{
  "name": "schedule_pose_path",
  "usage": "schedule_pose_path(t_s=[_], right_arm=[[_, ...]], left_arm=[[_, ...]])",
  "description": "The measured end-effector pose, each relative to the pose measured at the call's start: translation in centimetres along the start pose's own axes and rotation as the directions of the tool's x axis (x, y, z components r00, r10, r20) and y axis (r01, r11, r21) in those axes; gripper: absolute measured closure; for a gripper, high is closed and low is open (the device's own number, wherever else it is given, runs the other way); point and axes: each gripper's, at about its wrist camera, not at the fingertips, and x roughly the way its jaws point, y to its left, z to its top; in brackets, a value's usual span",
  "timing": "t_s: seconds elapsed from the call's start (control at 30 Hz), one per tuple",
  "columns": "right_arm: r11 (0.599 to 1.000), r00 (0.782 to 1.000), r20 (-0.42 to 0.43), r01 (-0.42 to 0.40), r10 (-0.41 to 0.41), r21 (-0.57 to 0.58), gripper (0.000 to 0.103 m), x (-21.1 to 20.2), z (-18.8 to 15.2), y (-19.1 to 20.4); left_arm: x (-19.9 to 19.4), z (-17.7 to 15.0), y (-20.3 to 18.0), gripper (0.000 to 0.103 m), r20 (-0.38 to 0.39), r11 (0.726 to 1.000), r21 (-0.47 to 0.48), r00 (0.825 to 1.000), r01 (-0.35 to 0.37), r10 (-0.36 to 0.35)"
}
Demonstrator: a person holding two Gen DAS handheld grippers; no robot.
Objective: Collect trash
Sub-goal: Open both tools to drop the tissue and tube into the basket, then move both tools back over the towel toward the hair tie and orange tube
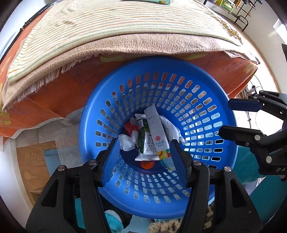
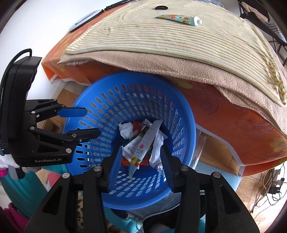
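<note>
Blue perforated basket (image 1: 179,75) fills the centre of the left wrist view and the centre-left of the right wrist view (image 2: 179,111), standing just beside a bed draped in an orange floral sheet (image 1: 59,89). Beige fringed blanket (image 1: 125,44) and a striped cover (image 1: 107,21) lie on the bed, the blanket edge overhanging the basket's far rim.

Trash sits at the basket bottom: a long white sachet (image 1: 157,132) lying over a green-and-white wrapper (image 1: 145,143), crumpled white tissue (image 1: 126,141) to their left, another crumpled white piece (image 1: 170,129) to the right, a red wrapper (image 1: 130,127) behind, an orange cap (image 1: 147,164) below. Same heap in the right wrist view, sachet (image 2: 148,141) on top.

Left gripper (image 1: 144,152), bottom centre of its own view, jaws apart, holding nothing, poised over the basket opening. It also shows at left in the right wrist view (image 2: 86,123), jaws apart by the rim.

Right gripper (image 2: 140,157), bottom centre of its view, jaws apart and empty, above the trash; seen at right edge of the left wrist view (image 1: 224,120).

A floral-print tube (image 2: 181,19) with white nozzle lies on the striped cover, upper centre of the right wrist view, a small black ring (image 2: 161,7) near it.
</note>
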Motion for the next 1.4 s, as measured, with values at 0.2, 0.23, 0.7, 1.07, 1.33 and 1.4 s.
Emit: schedule_pose_path(t_s=[0.2,0.23,0.7,1.07,1.33,1.4], right_arm=[[1.000,0.999,0.014,0.031,-0.031,0.005,0.046,-0.4,0.2,-0.1],[0.999,0.999,0.015,0.036,-0.037,0.007,0.044,-0.5,0.2,-0.1],[0.994,0.991,0.086,0.105,-0.105,0.010,0.032,-3.0,2.3,0.0],[0.984,0.972,0.162,0.177,-0.172,-0.014,0.032,-5.7,6.3,-0.7],[0.978,0.959,0.200,0.210,-0.201,-0.022,0.032,-6.3,9.7,-1.7],[0.978,0.958,0.207,0.207,-0.199,-0.018,0.032,-6.0,10.4,-2.1]], left_arm=[[-0.3,0.3,0.7,0.036,0.010,1.000,-0.028,1.000,0.000,0.000],[-0.3,0.4,0.7,0.036,0.012,1.000,-0.031,1.000,0.000,0.000],[-3.3,3.3,2.0,0.036,0.087,0.998,-0.067,0.996,0.010,-0.005],[-7.0,8.2,3.1,0.036,0.179,0.997,-0.074,0.984,0.012,0.002],[-9.0,12.9,4.3,0.036,0.259,0.997,-0.072,0.966,0.007,0.012],[-9.3,14.2,4.7,0.036,0.275,0.997,-0.082,0.961,0.014,0.009]])
